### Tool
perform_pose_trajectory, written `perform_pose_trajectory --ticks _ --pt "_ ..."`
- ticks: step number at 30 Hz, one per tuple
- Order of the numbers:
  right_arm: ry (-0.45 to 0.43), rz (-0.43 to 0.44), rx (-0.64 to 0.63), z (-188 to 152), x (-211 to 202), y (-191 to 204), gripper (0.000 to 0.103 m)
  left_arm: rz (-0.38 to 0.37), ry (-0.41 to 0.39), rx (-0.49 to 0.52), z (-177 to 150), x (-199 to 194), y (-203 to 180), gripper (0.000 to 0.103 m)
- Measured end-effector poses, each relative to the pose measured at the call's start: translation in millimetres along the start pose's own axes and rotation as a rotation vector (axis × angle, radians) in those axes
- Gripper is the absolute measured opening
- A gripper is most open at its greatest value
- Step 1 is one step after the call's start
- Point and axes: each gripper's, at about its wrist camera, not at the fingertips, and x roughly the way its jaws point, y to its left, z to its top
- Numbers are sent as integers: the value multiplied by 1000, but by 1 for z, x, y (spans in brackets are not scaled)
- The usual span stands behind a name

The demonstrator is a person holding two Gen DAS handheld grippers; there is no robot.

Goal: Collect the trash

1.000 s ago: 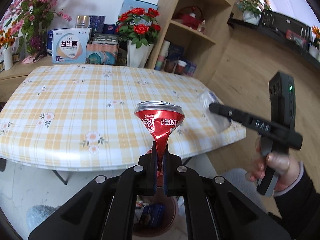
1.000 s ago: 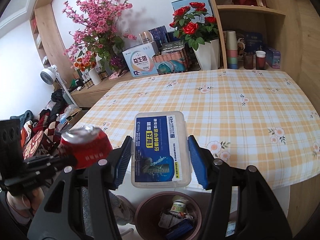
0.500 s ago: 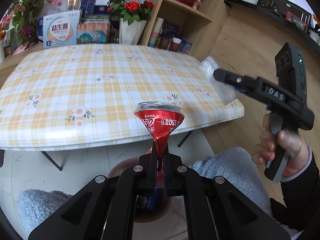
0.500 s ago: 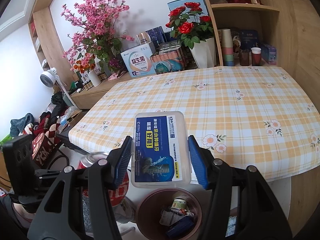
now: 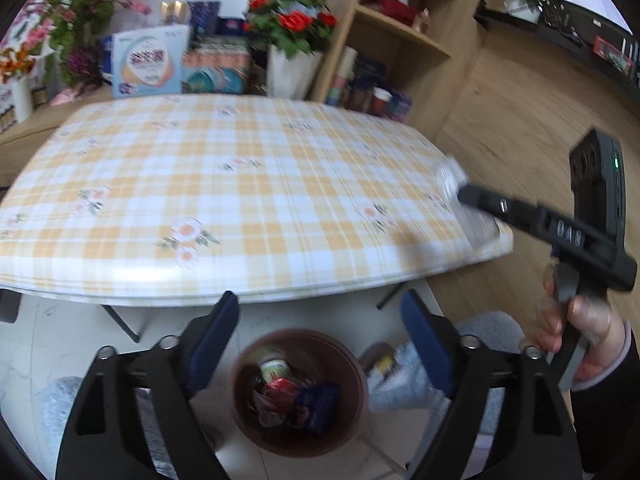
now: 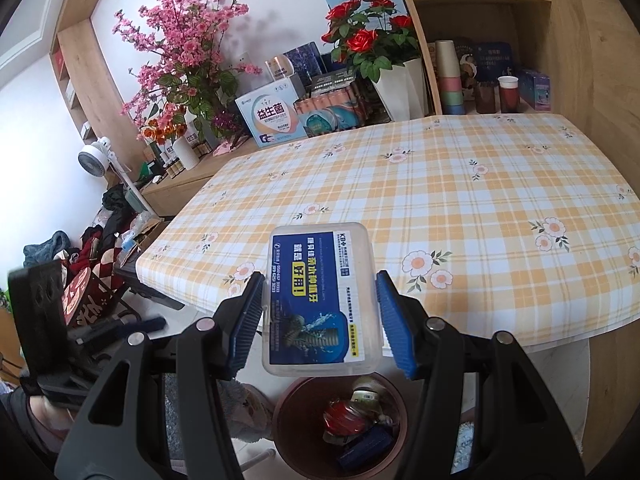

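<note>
Left gripper [image 5: 320,320], black with blue pads, above round brown plastic bin [image 5: 298,392] on pale floor; jaws opening, wide apart, nothing between them. Crushed red drink can [image 5: 276,394] inside bin among other wrappers, also visible in right wrist view [image 6: 344,416]. Right gripper [image 6: 318,320] clamped on clear rectangular plastic box with blue label [image 6: 318,300], pads pressing both long sides, box held above bin rim [image 6: 288,396]. Beyond, table with yellow-checked floral cloth [image 6: 440,184]; white vase of red roses [image 6: 400,88] behind it.
</note>
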Motion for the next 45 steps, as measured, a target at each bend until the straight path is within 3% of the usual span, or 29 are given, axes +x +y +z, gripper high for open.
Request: perform_pose_trajectory --ticks 2,11,28,30,32,33,37,45 --pt "9 1 -5 -2 2 2 57 28 -28 -10 5 -5 4 92" --pt "47 20 -39 -8 6 16 57 159 -113 -15 14 -32 17 97" --pt "176 78 -123 -23 37 56 58 249 -160 -101 10 -57 54 97" --pt "198 97 -134 -25 42 61 62 252 -160 -106 9 -57 57 97" --pt "191 99 -138 -26 42 64 76 255 -160 -108 9 -58 59 97" --pt "182 95 -136 -24 41 64 78 258 -160 -107 8 -57 59 97" --pt "146 42 -123 -18 34 56 94 259 -160 -104 8 -57 60 97" --pt "91 -107 -88 -2 19 27 97 264 -165 -81 10 -57 54 97"
